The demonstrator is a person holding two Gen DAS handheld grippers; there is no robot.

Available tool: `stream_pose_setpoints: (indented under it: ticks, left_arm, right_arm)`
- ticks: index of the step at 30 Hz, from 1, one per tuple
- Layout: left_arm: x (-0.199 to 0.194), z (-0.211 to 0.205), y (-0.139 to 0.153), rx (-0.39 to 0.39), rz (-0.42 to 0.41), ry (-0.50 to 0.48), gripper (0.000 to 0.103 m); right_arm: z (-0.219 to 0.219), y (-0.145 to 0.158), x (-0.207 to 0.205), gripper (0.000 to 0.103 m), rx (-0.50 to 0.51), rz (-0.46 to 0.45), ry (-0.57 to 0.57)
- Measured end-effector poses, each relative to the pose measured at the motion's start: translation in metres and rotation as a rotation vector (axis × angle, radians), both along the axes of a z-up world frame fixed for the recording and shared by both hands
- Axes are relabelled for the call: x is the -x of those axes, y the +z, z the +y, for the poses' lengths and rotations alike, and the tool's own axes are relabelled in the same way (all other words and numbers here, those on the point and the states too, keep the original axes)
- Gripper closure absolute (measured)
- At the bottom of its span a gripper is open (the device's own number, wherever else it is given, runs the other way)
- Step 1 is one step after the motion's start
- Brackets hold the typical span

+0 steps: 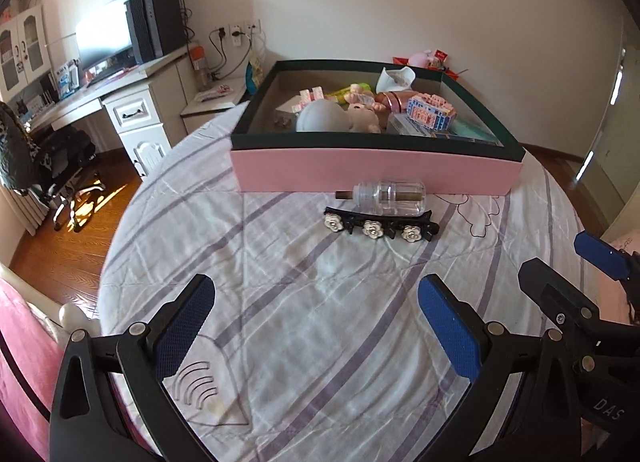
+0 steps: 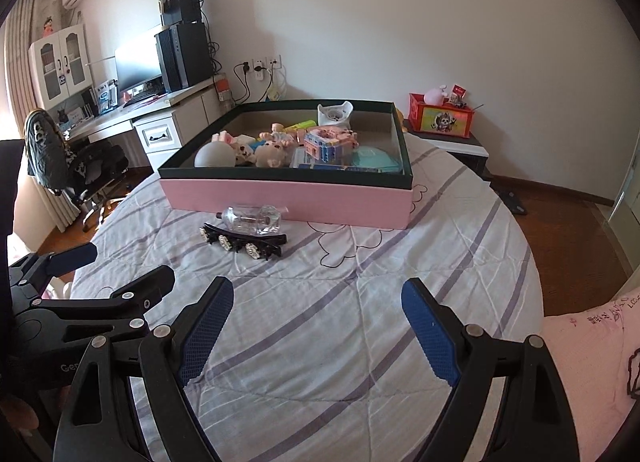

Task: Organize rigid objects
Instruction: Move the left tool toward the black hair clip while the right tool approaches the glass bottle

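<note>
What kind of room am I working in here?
Most likely a bedroom that doubles as a study: the pink box sits on a bed with a striped quilt, and a desk with a monitor stands against the wall.

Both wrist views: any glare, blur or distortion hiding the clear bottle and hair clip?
Left wrist view: strong fisheye bending, dark corners; the monitor is washed out by glare, but the bottle and hair clip are sharp. Right wrist view: same bending, even daylight; the bottle is faint against the bedsheet.
</note>
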State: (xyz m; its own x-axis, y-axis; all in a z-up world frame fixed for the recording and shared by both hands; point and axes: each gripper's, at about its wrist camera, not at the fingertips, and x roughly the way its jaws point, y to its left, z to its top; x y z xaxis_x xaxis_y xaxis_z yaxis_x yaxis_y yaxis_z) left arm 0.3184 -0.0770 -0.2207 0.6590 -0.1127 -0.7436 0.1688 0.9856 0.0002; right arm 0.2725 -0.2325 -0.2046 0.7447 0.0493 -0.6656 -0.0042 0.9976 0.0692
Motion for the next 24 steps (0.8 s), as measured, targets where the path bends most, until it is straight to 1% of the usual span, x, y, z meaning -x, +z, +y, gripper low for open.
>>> stream_pose_setpoints:
  ticks: [2, 5, 9, 11, 12, 13, 16, 18, 20, 24]
  left_arm:
    - [-0.013, -0.012, -0.008, 0.016, 0.039, -0.018, 0.0]
    - [-0.028, -0.033, -0.016, 0.032, 0.075, -0.043, 0.0]
    - [-0.046, -0.06, -0.022, 0.025, 0.094, -0.067, 0.0]
    - [-0.055, -0.068, -0.021, 0.027, 0.078, -0.053, 0.0]
    - [-0.061, -0.07, -0.023, 0.031, 0.085, -0.045, 0.0]
    - [-0.066, -0.071, -0.024, 0.026, 0.104, -0.037, 0.0]
    - [-0.074, -0.065, -0.03, 0.008, 0.113, 0.003, 0.0]
    - [-0.081, -0.059, -0.039, -0.008, 0.148, 0.028, 0.0]
    - [-0.079, -0.055, -0.038, -0.018, 0.131, 0.037, 0.0]
    - [-0.069, -0.037, -0.038, -0.046, 0.126, 0.048, 0.0]
  right_arm:
    - [-0.01, -0.004, -0.006, 0.015, -0.004, 0.011, -0.012]
    - [-0.029, -0.01, -0.017, 0.015, -0.012, 0.022, -0.046]
    - [-0.054, -0.014, -0.027, 0.015, -0.024, 0.028, -0.089]
    - [-0.064, -0.017, -0.033, 0.015, -0.037, 0.027, -0.101]
    - [-0.066, -0.017, -0.035, 0.015, -0.039, 0.029, -0.102]
    - [-0.067, -0.019, -0.039, 0.015, -0.036, 0.037, -0.096]
    - [-0.064, -0.027, -0.049, 0.015, -0.036, 0.062, -0.073]
    - [-0.061, -0.032, -0.053, 0.015, -0.044, 0.074, -0.061]
    - [-0.058, -0.035, -0.056, 0.015, -0.045, 0.082, -0.049]
    - [-0.051, -0.035, -0.058, 0.015, -0.045, 0.088, -0.029]
